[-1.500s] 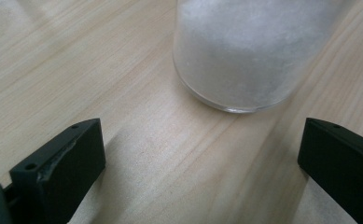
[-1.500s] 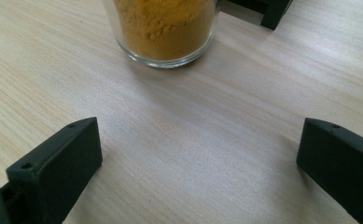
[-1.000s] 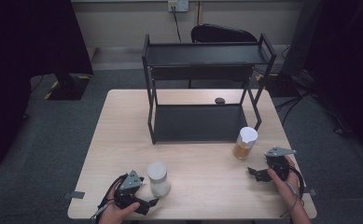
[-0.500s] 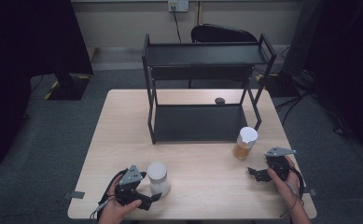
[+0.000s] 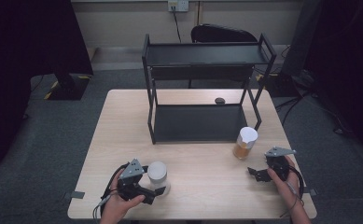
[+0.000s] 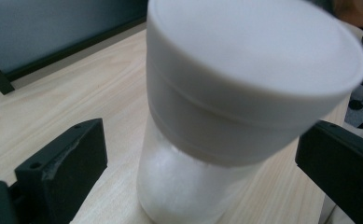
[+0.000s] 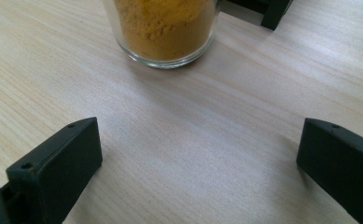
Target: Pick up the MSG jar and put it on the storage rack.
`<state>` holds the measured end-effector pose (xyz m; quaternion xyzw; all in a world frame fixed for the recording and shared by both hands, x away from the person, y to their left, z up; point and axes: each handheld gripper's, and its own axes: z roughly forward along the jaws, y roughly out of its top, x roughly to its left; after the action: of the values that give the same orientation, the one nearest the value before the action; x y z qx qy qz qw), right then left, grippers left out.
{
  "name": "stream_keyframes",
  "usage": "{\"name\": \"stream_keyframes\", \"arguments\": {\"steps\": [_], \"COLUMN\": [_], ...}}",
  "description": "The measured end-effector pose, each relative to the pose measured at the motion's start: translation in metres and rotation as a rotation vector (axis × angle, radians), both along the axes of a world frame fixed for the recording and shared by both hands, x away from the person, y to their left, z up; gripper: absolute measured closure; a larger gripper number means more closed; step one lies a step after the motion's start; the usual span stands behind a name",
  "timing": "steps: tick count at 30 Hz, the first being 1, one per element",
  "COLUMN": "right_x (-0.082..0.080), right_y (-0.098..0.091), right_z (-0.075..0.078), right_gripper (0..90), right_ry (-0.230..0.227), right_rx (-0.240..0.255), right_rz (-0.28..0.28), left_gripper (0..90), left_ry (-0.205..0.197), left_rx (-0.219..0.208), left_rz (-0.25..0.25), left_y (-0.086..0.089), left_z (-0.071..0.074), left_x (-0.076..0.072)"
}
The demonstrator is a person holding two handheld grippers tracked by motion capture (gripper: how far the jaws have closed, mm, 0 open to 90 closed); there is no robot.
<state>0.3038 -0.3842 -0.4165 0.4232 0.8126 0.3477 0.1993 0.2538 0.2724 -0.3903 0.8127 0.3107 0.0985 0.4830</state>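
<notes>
- Left gripper (image 5: 157, 191) sits at the table's (image 5: 198, 205) near-left edge, jaws wide apart with the white jar (image 6: 226, 116) between them, touching neither side as far as I can tell.
- White jar: upright, clear body with white powder, broad white lid. Looks like hard plastic or glass, so stiff, smooth and a bit slippery; probably light to moderate weight.
- Best hold, I judge: on the body just under the lid, so the lid's lip stops it sliding down. Squeezing the lid itself risks loosening it.
- Right gripper (image 5: 253, 173) is near the table's right edge, jaws wide apart, holding nothing, only bare wood between them.
- Amber jar (image 7: 163, 28) stands just ahead of my right jaws, apart from them: glass with orange powder and a white lid (image 5: 248, 135). Rigid, breakable, heavy-bottomed; grip mid-body and square.
- Farther back: the black rack (image 5: 202, 88), both shelves bare, with the amber jar near its front right leg.
- Small dark object (image 5: 219, 100) behind the rack; can't tell what it is.
</notes>
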Motion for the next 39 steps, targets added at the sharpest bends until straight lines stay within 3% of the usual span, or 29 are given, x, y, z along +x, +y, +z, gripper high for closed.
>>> {"name": "stream_keyframes", "arguments": {"steps": [8, 18, 22, 29, 39], "right_x": [0.000, 0.000, 0.000, 0.000, 0.000], "right_y": [0.000, 0.000, 0.000, 0.000, 0.000], "right_z": [0.000, 0.000, 0.000, 0.000, 0.000], "right_gripper": [0.0, 0.0, 0.0, 0.0, 0.0], "right_ry": [0.000, 0.000, 0.000, 0.000, 0.000], "right_rx": [0.000, 0.000, 0.000, 0.000, 0.000], "right_rz": [0.000, 0.000, 0.000, 0.000, 0.000], "left_gripper": [10.4, 29.3, 32.1, 33.7, 34.5], "left_ry": [0.003, -0.034, -0.059, -0.067, -0.037], "left_rx": [-0.023, 0.018, 0.055, 0.105, 0.066], "left_rz": [-0.005, -0.039, -0.035, -0.027, -0.023], "left_y": [-0.004, -0.011, -0.017, -0.025, -0.025], "left_z": [-0.001, 0.002, 0.007, 0.016, 0.022], "left_x": [0.007, 0.010, 0.006, 0.003, 0.013]}}
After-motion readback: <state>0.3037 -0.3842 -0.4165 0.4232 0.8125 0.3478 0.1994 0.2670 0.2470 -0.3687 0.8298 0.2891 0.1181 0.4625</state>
